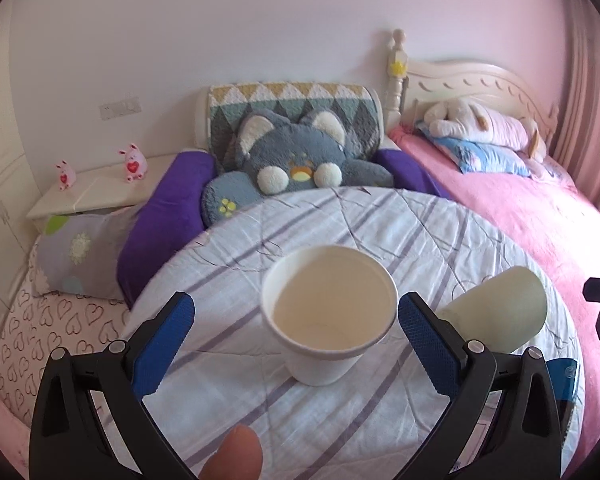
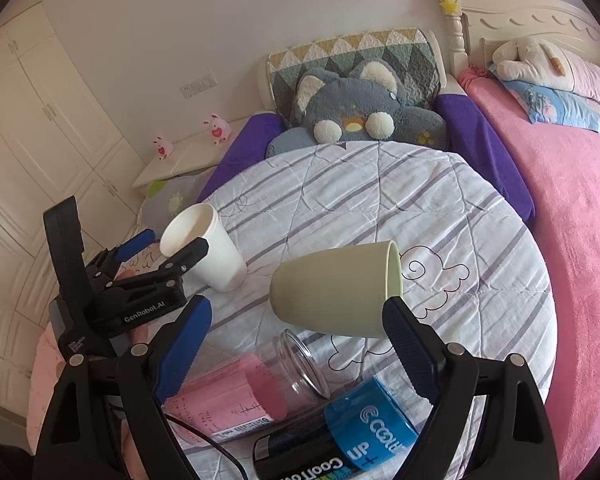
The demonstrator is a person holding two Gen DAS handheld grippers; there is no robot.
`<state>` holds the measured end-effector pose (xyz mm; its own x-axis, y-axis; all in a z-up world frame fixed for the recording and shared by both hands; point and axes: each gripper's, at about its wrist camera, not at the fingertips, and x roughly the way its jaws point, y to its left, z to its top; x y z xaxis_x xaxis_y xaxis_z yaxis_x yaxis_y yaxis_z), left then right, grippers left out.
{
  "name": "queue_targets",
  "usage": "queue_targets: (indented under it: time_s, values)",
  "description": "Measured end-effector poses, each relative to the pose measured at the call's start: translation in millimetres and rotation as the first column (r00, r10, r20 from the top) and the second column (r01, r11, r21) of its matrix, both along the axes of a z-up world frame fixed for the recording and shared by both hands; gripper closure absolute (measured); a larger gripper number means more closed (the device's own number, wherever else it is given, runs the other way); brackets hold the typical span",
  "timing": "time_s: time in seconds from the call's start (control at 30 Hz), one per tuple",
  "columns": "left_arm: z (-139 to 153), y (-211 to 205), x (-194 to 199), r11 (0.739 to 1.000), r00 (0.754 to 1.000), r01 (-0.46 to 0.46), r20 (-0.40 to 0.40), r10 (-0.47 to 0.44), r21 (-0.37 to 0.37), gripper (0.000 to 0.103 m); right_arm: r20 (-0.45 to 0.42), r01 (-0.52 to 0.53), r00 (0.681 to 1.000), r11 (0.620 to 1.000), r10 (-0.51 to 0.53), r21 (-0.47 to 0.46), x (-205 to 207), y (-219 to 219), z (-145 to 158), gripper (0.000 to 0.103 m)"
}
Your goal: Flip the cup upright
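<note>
A white paper cup (image 1: 327, 314) stands upright on the round striped tablecloth (image 1: 340, 216), mouth up. My left gripper (image 1: 296, 320) is open, its blue pads on either side of the cup and apart from it; it also shows in the right wrist view (image 2: 168, 246) by the white cup (image 2: 206, 246). A pale green cup (image 2: 336, 288) lies on its side, mouth to the right; it also shows in the left wrist view (image 1: 500, 308). My right gripper (image 2: 296, 324) is open just in front of the green cup, not touching it.
A clear jar with a pink label (image 2: 260, 384) and a blue-banded dark bottle (image 2: 340, 436) lie near the table's front edge. A grey plush cat (image 2: 356, 116) sits behind the table. A pink bed (image 2: 560, 200) is at the right, a nightstand (image 2: 180, 160) at the left.
</note>
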<state>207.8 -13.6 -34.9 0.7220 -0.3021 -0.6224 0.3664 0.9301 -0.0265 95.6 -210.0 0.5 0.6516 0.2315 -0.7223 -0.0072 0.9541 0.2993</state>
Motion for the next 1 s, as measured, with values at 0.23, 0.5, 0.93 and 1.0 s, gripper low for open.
queue_targets:
  time_s: [0.23,0.5,0.93,1.0]
  values:
    - [34,20,-33,0.997,1.000,-0.014,0.022,0.015,-0.070,0.000,0.054,0.008,0.999,0.999,-0.007,-0.031,-25,10,19,0.015]
    - [59,25,-99,0.995,0.996,-0.091,-0.018,0.091,0.034,0.000,0.092,-0.001,0.996,0.997,0.008,-0.079,-68,32,30,0.015]
    - [70,28,-190,0.985,0.986,-0.125,-0.097,0.137,0.118,0.000,0.099,0.036,0.995,0.993,-0.025,-0.116,-131,45,21,0.015]
    - [73,27,-194,0.985,0.985,-0.129,-0.098,0.140,0.116,0.000,0.103,0.043,0.994,0.991,-0.031,-0.125,-137,44,22,0.015]
